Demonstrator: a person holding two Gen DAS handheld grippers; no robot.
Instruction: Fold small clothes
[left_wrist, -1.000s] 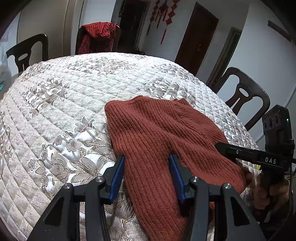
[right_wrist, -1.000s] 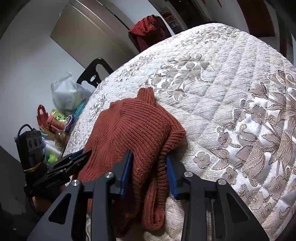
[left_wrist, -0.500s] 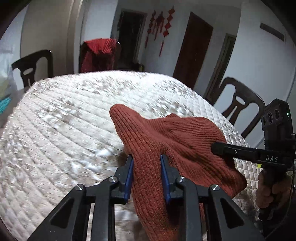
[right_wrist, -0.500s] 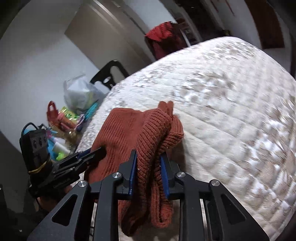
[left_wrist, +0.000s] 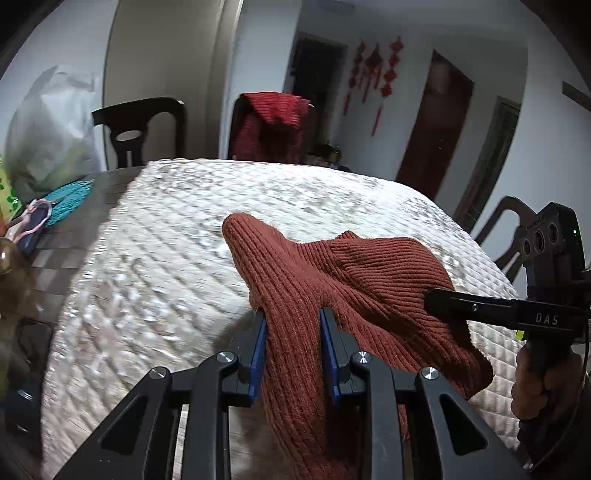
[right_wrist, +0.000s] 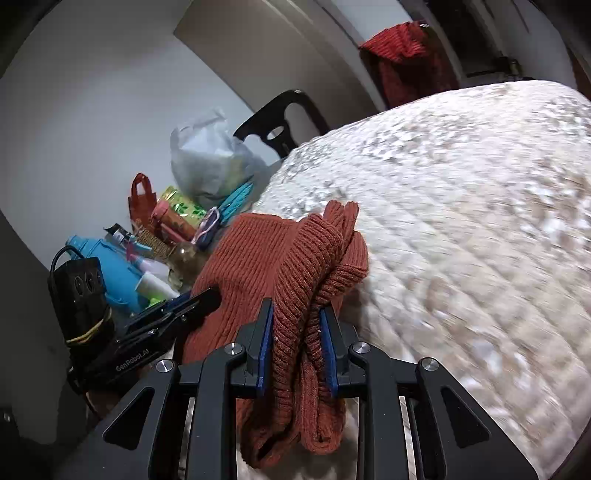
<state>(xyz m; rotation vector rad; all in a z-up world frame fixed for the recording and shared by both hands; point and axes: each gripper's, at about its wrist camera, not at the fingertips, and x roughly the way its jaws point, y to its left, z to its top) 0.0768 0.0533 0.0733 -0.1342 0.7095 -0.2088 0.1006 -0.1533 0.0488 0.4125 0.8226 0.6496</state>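
Your left claw (left_wrist: 291, 332) pinches one edge of the sweater (left_wrist: 351, 280), and your right claw (right_wrist: 295, 332) pinches a thicker bunch of several ribbed layers. The sweater hangs between them, lifted off the quilted surface (left_wrist: 166, 266) near its front edge, with loose ends drooping below the claws. Judge it soft, limp and fairly light: a chunky knit that will stretch and sag, not slip. Hold at the ribbed edges or corners, taking every layer in the bite, and keep the span taut so the fold lands flat rather than crumpled.
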